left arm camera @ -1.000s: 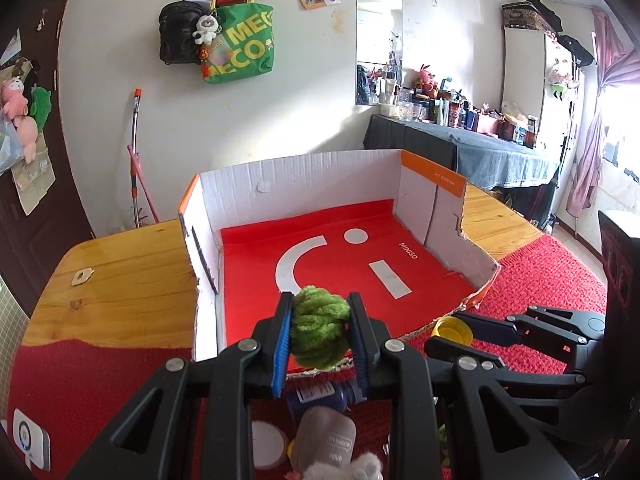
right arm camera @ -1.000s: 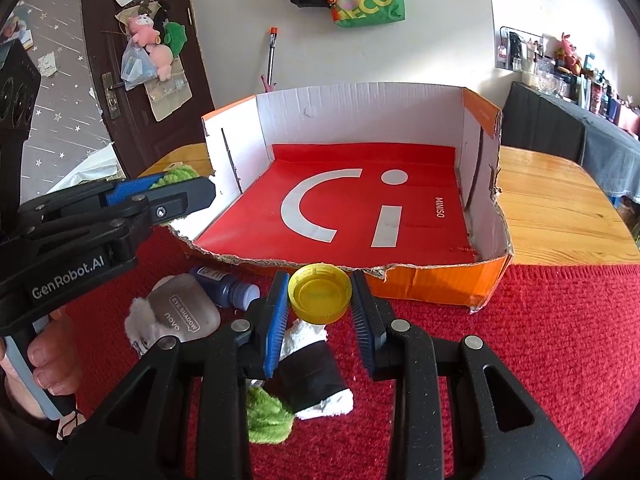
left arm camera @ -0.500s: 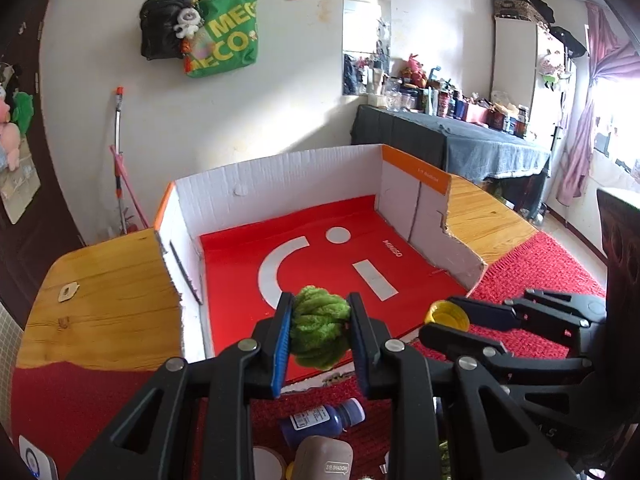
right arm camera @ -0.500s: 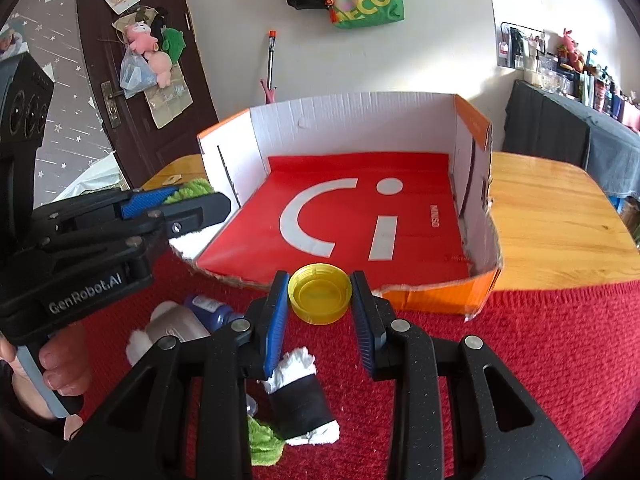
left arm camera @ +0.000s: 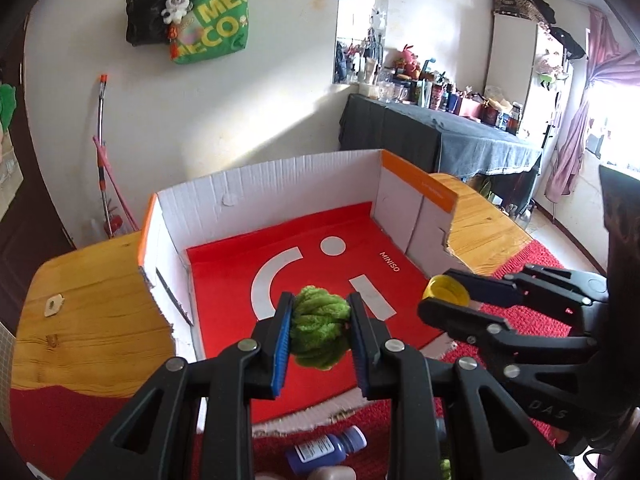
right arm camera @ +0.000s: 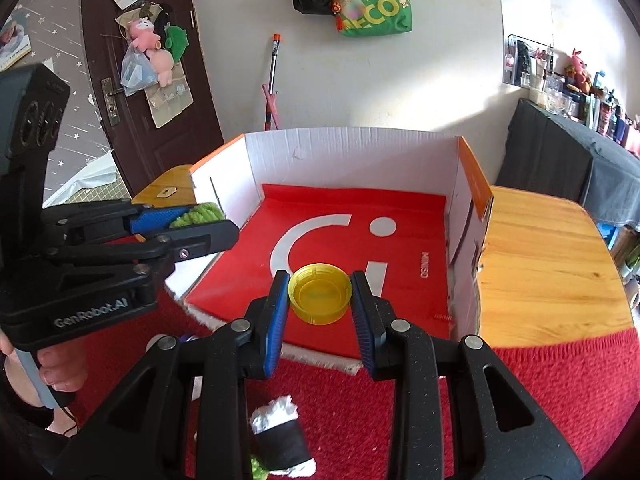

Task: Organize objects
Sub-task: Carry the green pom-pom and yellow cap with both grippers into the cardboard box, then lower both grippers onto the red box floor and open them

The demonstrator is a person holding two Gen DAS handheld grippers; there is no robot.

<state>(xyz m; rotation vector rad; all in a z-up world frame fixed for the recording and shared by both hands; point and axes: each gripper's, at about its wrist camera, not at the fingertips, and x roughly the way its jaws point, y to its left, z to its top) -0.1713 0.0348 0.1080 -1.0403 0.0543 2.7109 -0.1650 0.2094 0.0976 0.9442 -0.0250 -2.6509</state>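
Grips firm: left hand-held gripper (left arm camera: 320,330) pinching green pom-pom (left arm camera: 318,330), right hand-held gripper (right arm camera: 320,300) pinching yellow cap (right arm camera: 320,299); lower well inside box (left arm camera: 280,184) before releasing.

White walls (left arm camera: 280,80) carry a green tote bag (left arm camera: 212,28); a dark door (right arm camera: 132,60) stands left, a bright curtained window (left arm camera: 608,112) right.

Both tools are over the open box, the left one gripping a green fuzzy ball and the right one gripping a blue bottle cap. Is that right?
Not quite: the cap in the right tool is yellow, as the right wrist view shows. The left tool does grip the green fuzzy ball over the box.
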